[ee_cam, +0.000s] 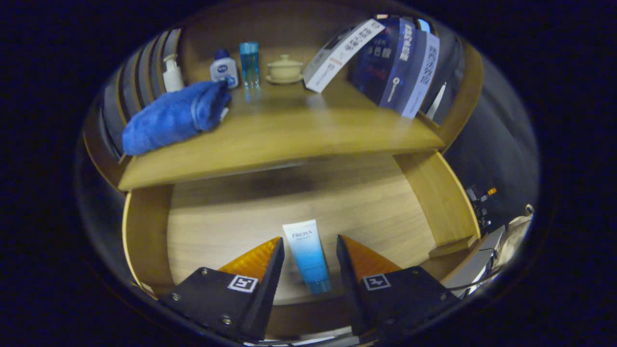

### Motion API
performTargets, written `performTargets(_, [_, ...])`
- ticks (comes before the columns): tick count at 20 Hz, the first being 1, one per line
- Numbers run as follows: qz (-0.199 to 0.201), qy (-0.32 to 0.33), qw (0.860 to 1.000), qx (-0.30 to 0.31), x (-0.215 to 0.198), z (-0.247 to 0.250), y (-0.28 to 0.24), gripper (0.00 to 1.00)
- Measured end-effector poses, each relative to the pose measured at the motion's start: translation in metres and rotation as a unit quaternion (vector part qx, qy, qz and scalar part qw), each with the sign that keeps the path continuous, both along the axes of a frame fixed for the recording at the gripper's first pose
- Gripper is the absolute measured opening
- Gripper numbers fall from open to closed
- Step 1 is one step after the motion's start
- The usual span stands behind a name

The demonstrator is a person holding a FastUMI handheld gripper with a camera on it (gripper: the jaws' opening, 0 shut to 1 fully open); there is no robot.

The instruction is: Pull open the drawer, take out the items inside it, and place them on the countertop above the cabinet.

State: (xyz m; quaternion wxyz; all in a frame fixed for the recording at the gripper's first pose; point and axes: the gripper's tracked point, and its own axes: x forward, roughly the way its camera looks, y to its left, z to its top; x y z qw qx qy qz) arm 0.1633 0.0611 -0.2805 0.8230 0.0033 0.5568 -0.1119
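The gripper [309, 246] hangs over the pulled-out drawer [231, 221], its two fingers spread apart with a white-and-blue tube [307, 256] lying flat on the drawer's wooden floor between them. Neither finger touches the tube; a gap shows on each side of it. The tube lies lengthwise along the fingers, its white end pointing away from the gripper and its blue cap end nearer the gripper.

Above the drawer, the cabinet's countertop [308, 130] carries a rolled blue towel [173, 116] near its left edge. Behind the towel stand a white pump bottle [172, 73] and a small white bottle with a blue cap [224, 68], then a clear blue glass [249, 62] and a pale lidded cup on a saucer [285, 69]. To the right, several boxes [385, 60] lean against one another at the back corner.
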Motion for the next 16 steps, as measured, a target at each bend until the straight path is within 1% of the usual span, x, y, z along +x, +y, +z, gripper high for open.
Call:
performTargets(3, [-0.017, 0.055, 0.998, 0.023, -0.005, -0.026, 0.005, 0.64])
performTargets(6, [0.001, 0.11, 0.994, -0.012, -0.017, -0.042, -0.008, 0.64])
performTargets(8, [0.003, 0.135, 0.991, -0.016, -0.019, -0.05, -0.009, 0.65])
performTargets(9, [0.0, 0.141, 0.99, -0.008, -0.017, -0.049, -0.007, 0.65])
performTargets(11, [-0.013, 0.146, 0.989, 0.006, -0.023, -0.05, -0.007, 0.64])
performTargets(13, [-0.026, 0.129, 0.991, 0.03, -0.02, -0.054, -0.002, 0.64])
performTargets(16, [-0.047, 0.089, 0.994, 0.039, -0.016, -0.051, 0.0, 0.48])
